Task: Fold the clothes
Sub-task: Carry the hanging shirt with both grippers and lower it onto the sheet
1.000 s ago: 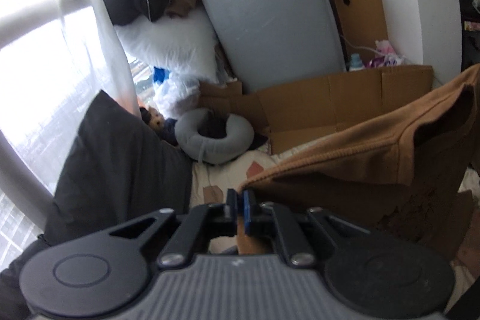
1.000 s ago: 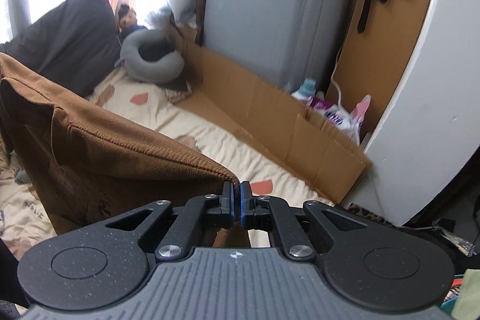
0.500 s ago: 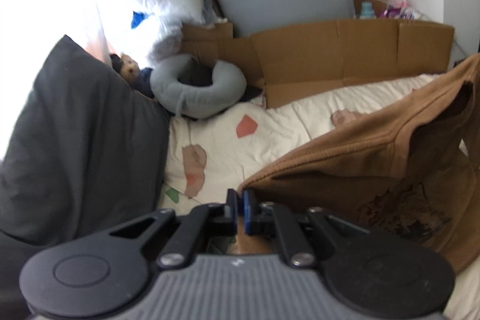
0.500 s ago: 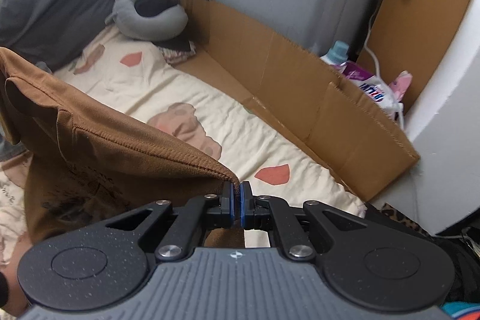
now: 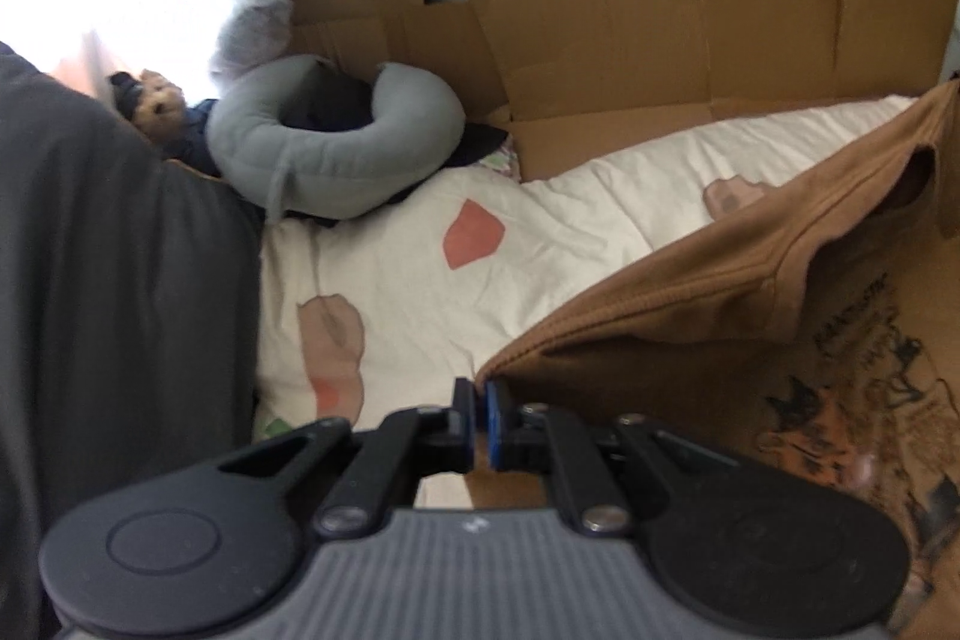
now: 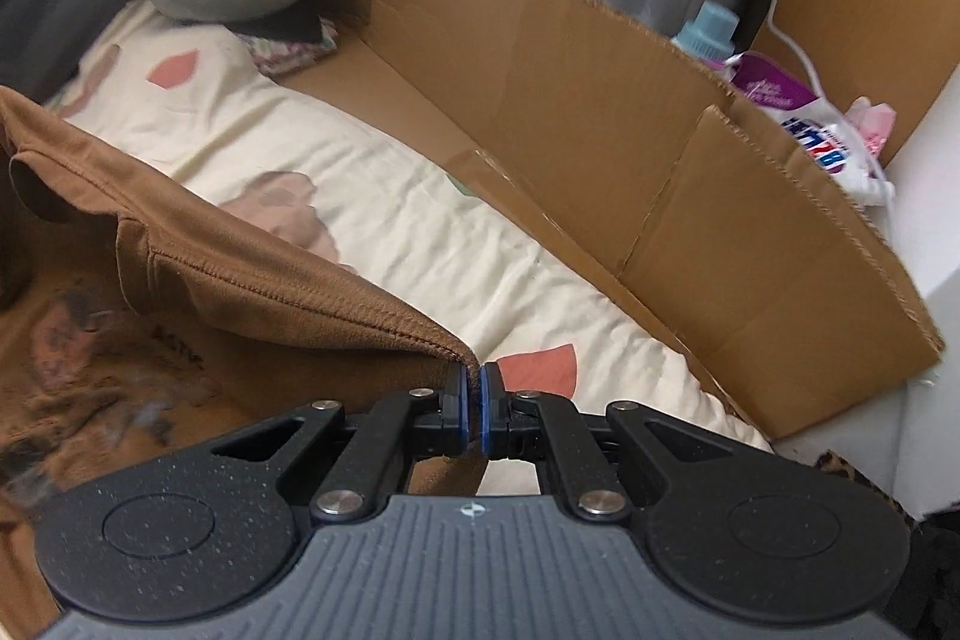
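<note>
A brown T-shirt point(image 5: 750, 316) with a dark printed graphic hangs between my two grippers over the cream bedspread point(image 5: 420, 292). My left gripper point(image 5: 479, 400) is shut on one corner of its hem, at the shirt's left end. My right gripper point(image 6: 474, 388) is shut on the other corner of the brown T-shirt point(image 6: 240, 292), at its right end. The stitched hem runs taut between them, and the shirt's lower part rests on the bed. The sleeve opening shows in both views.
A dark grey pillow point(image 5: 120, 310) lies left. A grey neck pillow point(image 5: 336, 142) and a teddy bear point(image 5: 156, 100) sit at the bed's head. A flattened cardboard wall point(image 6: 660, 148) lines the far side, with a detergent bottle point(image 6: 708, 28) and bag point(image 6: 822, 130) behind.
Both grippers have dropped lower toward the bed and tipped downward, carrying the shirt's hem with them. More of the shirt now lies on the bedspread. Both stay shut.
</note>
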Tool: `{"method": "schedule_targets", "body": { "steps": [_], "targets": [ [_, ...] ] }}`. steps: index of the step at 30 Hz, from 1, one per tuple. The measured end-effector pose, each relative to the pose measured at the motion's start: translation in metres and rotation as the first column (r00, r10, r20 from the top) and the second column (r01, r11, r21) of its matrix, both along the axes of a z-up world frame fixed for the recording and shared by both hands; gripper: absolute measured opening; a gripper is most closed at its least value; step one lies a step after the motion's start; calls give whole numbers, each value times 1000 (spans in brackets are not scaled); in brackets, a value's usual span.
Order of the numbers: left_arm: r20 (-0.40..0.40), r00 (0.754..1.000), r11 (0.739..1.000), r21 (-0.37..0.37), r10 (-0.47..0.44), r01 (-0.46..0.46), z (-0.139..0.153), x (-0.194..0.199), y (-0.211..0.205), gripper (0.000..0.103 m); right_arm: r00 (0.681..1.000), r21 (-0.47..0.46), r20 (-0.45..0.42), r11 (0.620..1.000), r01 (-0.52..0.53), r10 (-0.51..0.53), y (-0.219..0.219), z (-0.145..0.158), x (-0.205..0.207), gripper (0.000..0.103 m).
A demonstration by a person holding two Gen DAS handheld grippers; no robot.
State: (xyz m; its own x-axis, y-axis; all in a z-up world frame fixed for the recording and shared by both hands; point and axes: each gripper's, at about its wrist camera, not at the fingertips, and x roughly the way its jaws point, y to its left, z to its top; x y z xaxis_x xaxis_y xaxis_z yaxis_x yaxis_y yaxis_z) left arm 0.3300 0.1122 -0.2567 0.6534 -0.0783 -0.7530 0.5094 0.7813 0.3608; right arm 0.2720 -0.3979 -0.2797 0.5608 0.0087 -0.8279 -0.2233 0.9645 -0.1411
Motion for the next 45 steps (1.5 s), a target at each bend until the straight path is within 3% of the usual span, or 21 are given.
{"method": "schedule_targets", "body": {
  "steps": [12, 24, 39, 45],
  "targets": [
    [-64, 996, 994, 90, -54, 60, -67, 96, -42, 4, 997, -109, -69, 994, -27, 20, -16, -66, 86, 2],
    [-103, 993, 990, 126, -48, 61, -104, 139, -43, 4, 994, -153, -105, 987, -47, 31, -1, -104, 119, 1],
    [-46, 999, 995, 94, -13, 18, -79, 160, -39, 4, 999, -212, -45, 977, -29, 20, 4, -78, 143, 1],
    [-71, 997, 992, 122, -7, 16, -91, 171, -45, 4, 996, -223, -81, 974, -48, 30, 3, -85, 156, 1]
  ]
}}
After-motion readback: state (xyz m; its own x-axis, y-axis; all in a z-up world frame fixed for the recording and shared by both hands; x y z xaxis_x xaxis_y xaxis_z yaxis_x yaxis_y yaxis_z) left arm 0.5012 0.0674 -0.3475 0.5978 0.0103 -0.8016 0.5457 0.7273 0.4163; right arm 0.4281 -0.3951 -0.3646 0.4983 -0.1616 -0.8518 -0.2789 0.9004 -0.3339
